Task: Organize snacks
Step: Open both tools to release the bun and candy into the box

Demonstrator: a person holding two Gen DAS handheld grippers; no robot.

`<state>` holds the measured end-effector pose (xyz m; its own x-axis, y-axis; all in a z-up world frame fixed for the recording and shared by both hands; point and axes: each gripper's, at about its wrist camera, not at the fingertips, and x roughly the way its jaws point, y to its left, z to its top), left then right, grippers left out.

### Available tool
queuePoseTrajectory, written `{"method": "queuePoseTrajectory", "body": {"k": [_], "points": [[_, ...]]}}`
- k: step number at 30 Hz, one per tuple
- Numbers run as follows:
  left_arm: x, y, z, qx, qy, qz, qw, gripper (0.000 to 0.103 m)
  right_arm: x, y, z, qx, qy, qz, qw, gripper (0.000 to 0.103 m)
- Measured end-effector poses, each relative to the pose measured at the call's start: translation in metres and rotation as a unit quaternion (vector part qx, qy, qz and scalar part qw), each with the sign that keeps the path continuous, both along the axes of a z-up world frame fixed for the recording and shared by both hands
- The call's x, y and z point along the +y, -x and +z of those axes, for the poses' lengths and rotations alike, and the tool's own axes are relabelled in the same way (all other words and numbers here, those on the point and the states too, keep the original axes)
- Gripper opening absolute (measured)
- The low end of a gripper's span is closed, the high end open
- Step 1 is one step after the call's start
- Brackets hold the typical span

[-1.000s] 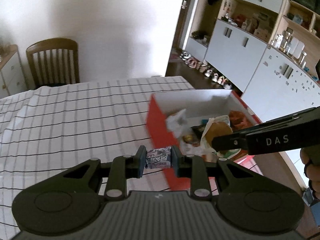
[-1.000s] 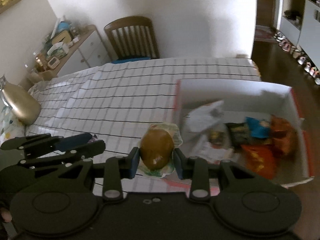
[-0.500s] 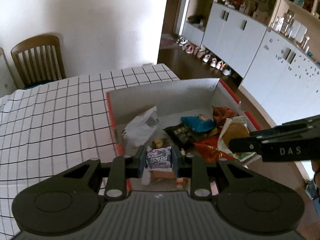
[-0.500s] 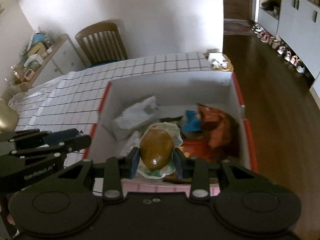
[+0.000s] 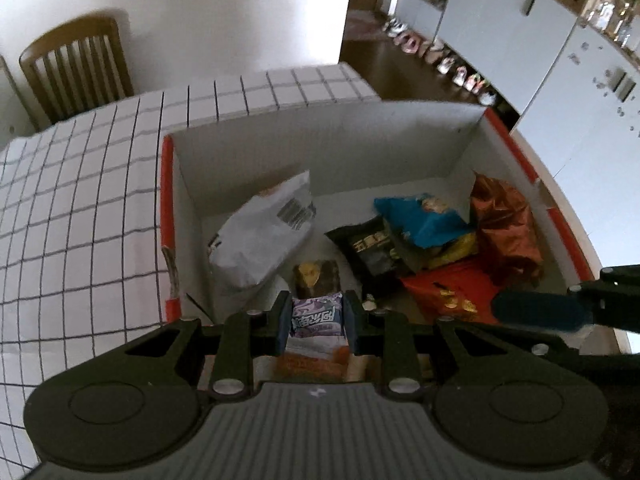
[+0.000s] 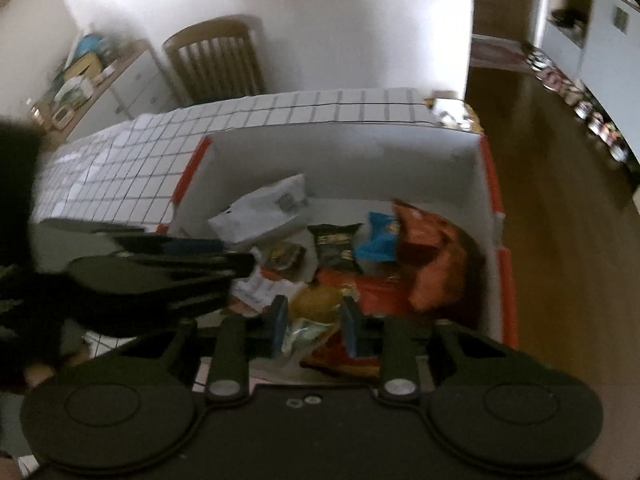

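Observation:
A red box with a white inside (image 5: pixel 320 148) stands on the checked tablecloth and holds several snack packs: white bag (image 5: pixel 264 232), black pack (image 5: pixel 368 244), blue pack (image 5: pixel 420 220), orange-brown bag (image 5: pixel 504 224). My left gripper (image 5: pixel 317 316) is shut on a small purple snack pack (image 5: pixel 317 314) above the box's near part. My right gripper (image 6: pixel 314 314) is shut on a wrapped brown bun (image 6: pixel 316 304) over the box (image 6: pixel 340 156) near its front. The left gripper shows at the left of the right wrist view (image 6: pixel 168 264).
A wooden chair (image 5: pixel 76 64) stands behind the table by the white wall. White cabinets (image 5: pixel 560 52) and a row of shoes line the dark floor on the right. A sideboard with clutter (image 6: pixel 88 76) is at the far left.
Both grippers have moved forward and down over the box with their snacks still held. The box looks larger and nearer in both views.

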<state>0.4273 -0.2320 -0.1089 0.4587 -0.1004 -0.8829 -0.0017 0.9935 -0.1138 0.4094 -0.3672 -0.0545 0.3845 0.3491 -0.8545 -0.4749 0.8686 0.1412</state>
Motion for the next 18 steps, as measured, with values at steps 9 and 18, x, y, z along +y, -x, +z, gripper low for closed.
{"method": "queuePoseTrajectory", "body": {"k": [9,18], "points": [[-0.005,-0.001,-0.018,0.024,-0.011,0.003,0.9996,0.027,-0.007,-0.003,-0.014,0.019,0.008,0.015,1.0,0.029],[-0.01,0.004,-0.02,0.016,-0.029,0.004,0.9994,0.029,-0.018,0.003,-0.011,0.021,-0.007,0.014,1.0,0.039]]}}
